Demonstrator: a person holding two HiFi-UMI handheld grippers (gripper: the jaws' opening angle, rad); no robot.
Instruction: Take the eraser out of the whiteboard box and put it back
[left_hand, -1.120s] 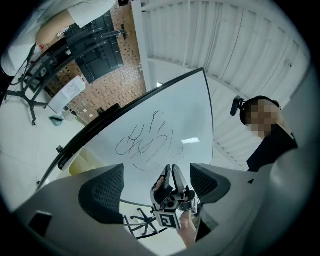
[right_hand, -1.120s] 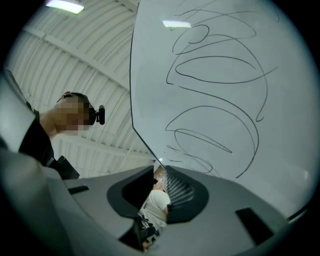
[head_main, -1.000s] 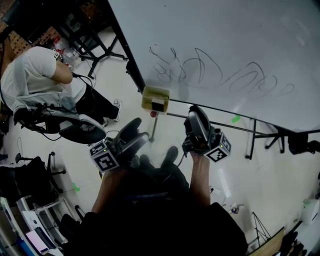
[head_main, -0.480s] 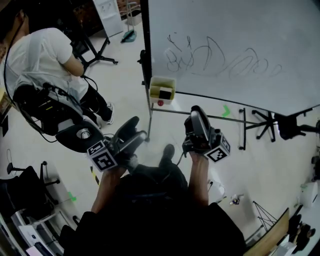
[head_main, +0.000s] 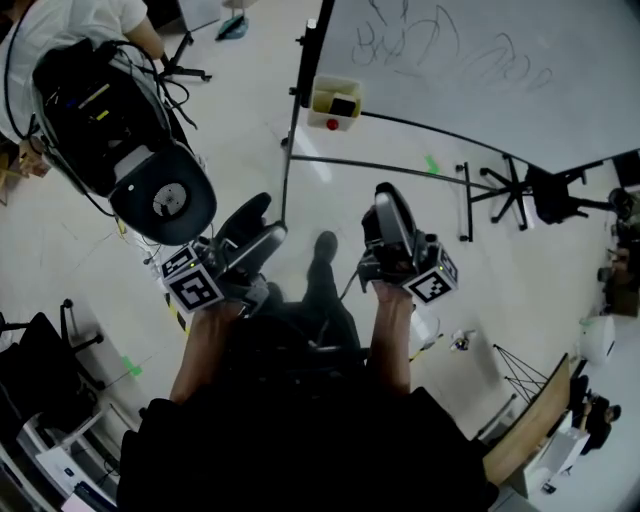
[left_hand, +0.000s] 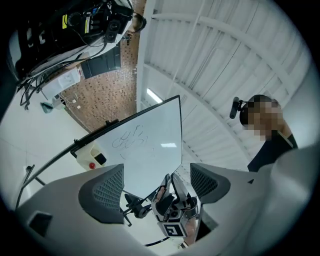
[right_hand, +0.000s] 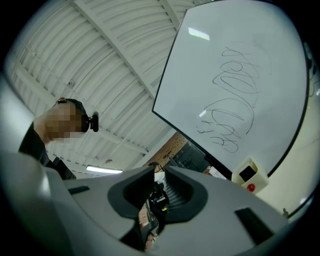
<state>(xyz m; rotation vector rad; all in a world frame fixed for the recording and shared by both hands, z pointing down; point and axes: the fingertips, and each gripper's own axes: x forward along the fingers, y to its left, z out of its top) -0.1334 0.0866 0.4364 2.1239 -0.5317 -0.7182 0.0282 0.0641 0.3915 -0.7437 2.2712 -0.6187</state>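
The cream whiteboard box (head_main: 334, 102) hangs at the lower left corner of the scribbled whiteboard (head_main: 520, 60), with the black eraser (head_main: 345, 105) inside it and a red knob (head_main: 332, 124) below. Both grippers are held well short of it, over the floor. My left gripper (head_main: 262, 224) is open, its jaws wide apart and empty. My right gripper (head_main: 385, 197) is open by a narrow gap, nothing in it. The left gripper view shows the box (left_hand: 90, 157) and eraser (left_hand: 99, 159) far off beyond the left gripper (left_hand: 157, 185). In the right gripper view the box (right_hand: 248, 176) sits at lower right, past the right gripper (right_hand: 156, 192).
A black chair (head_main: 160, 195) with cables and a person in a white shirt (head_main: 70, 15) are at upper left. The whiteboard stand's bars (head_main: 380, 168) and a chair base (head_main: 545, 195) stand ahead. Clutter lies at lower left, and a wooden board (head_main: 530, 430) at lower right.
The whiteboard and its box have slid up and farther away in the head view. Both grippers have drawn back from the board together. The eraser stays in the box.
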